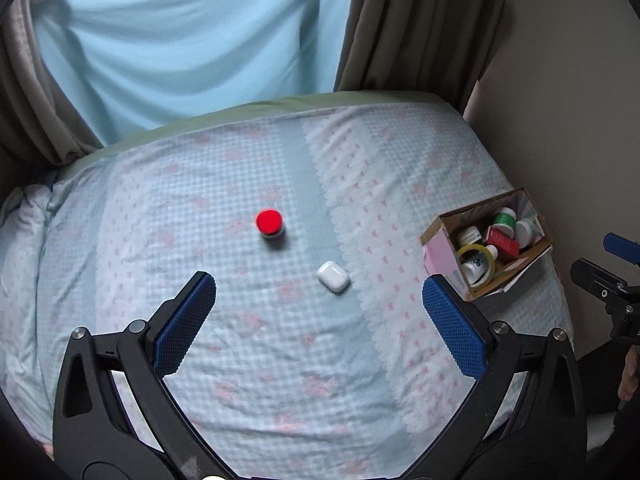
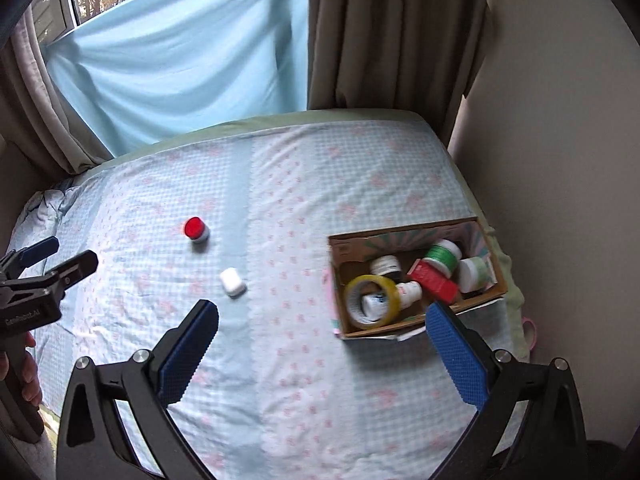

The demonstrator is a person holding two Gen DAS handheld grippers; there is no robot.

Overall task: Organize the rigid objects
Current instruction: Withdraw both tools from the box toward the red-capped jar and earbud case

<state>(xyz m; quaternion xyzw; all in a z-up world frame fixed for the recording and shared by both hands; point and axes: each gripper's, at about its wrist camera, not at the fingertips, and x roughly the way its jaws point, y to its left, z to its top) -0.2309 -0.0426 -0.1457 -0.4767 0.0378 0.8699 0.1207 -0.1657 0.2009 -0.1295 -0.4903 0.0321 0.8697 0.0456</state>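
**Op:** Grippers first, two of them. My left gripper (image 1: 319,292) hangs over the near part of the bed with its blue textured pads spread wide and nothing between them. My right gripper (image 2: 322,318) is the same: jaws spread apart, empty, its right pad overlapping the near corner of the cardboard box (image 2: 416,240).

**Desk:** What's loose on the bed?

**Op:** Two items on the checked bedsheet (image 1: 260,380), soft cotton with pink bows and a scalloped strip. Nearest is one white earbud case (image 1: 333,275), smooth, rounded, lying flat just beyond my left pads. Farther back and a little left sits one small jar with a red lid (image 1: 270,223), round, upright, apart from the case.

**Desk:** And the box?

**Op:** One open rectangular box at the bed's right edge, near the wall. Inside I count one yellow tape roll (image 2: 372,301) standing on edge at the near end with a small white bottle (image 2: 410,292) poking through it, one red carton (image 2: 434,280) lying tilted, one green-wrapped jar (image 2: 442,256), one pale jar (image 2: 474,274) at the right, and one dark-labelled jar (image 2: 386,267) behind the tape.

**Desk:** Beyond that?

**Op:** A rumpled duvet (image 1: 24,208) at the left edge, then brown curtains (image 1: 424,24) flanking a light blue sheet (image 1: 192,40) hung over the window.
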